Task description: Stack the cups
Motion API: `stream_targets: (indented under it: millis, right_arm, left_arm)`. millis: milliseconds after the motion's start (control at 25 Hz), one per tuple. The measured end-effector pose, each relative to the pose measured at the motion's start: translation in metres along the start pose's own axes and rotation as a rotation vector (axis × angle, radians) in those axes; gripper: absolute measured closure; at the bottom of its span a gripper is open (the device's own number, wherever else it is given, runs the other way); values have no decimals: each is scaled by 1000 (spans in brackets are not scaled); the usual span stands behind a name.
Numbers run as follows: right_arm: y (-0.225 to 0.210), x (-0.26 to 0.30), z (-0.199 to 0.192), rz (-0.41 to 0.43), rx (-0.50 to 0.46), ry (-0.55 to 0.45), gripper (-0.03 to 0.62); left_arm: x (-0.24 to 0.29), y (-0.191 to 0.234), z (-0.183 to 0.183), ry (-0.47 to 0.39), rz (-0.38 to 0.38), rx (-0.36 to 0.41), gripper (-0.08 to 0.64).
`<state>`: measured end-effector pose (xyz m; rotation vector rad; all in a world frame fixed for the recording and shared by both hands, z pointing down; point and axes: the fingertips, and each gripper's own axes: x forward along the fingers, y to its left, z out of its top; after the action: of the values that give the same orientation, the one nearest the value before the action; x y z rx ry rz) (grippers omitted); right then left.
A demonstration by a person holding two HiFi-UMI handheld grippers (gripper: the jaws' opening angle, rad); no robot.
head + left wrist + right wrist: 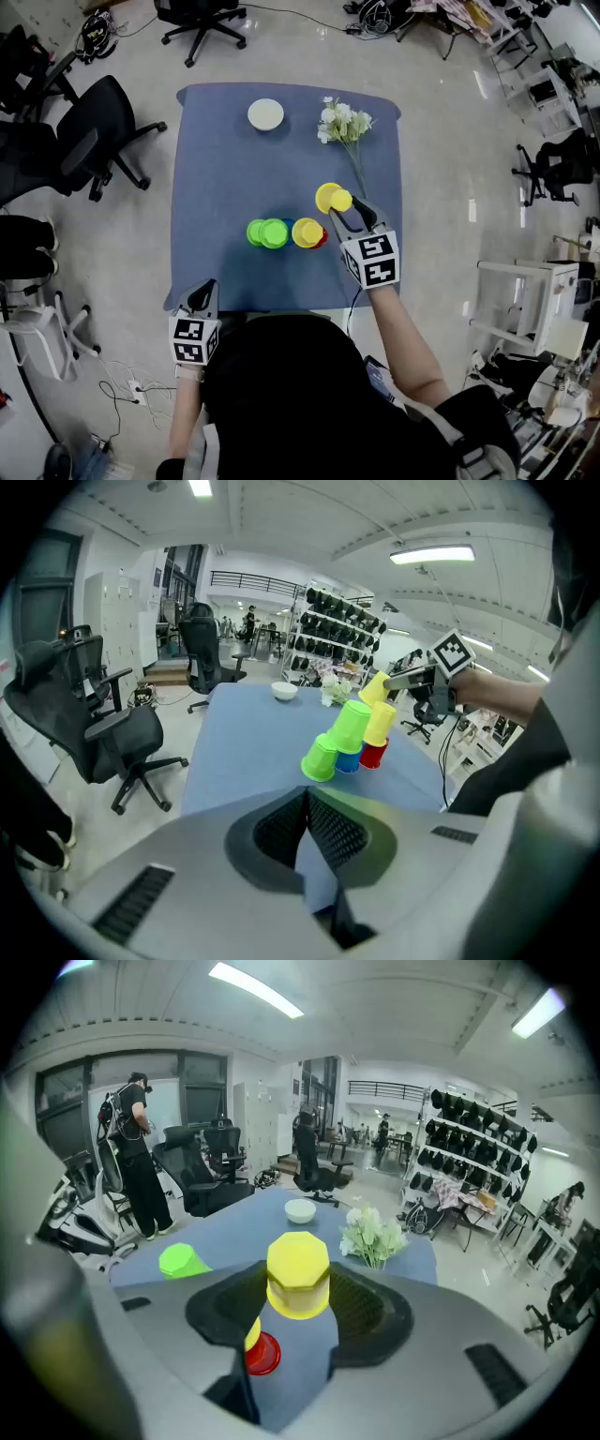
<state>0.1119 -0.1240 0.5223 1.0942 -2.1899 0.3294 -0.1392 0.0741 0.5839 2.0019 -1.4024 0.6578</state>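
Observation:
A yellow cup (329, 197) hangs above the blue table, with my right gripper (339, 212) shut on it. In the right gripper view this yellow cup (298, 1272) sits upside down between the jaws. Below it a second yellow cup (306, 232) stands on a red cup (322, 241). To their left, one green cup (352, 724) tops a blue cup (349, 760), and another green cup (320, 759) lies tilted beside them. My left gripper (202, 293) is shut on nothing at the table's front left edge.
A white bowl (265, 114) and a bunch of white flowers (344, 124) lie at the far side of the blue table (225, 169). Black office chairs (98, 136) stand left of the table, and a person (136, 1152) stands among chairs farther off.

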Motion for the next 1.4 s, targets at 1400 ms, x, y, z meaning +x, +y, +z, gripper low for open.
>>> stream_targets:
  millis: [1400]
  right_arm:
    - [116,-31,21,114,-88,98,377]
  left_arm:
    - [6,9,20,-82,-154,33,549]
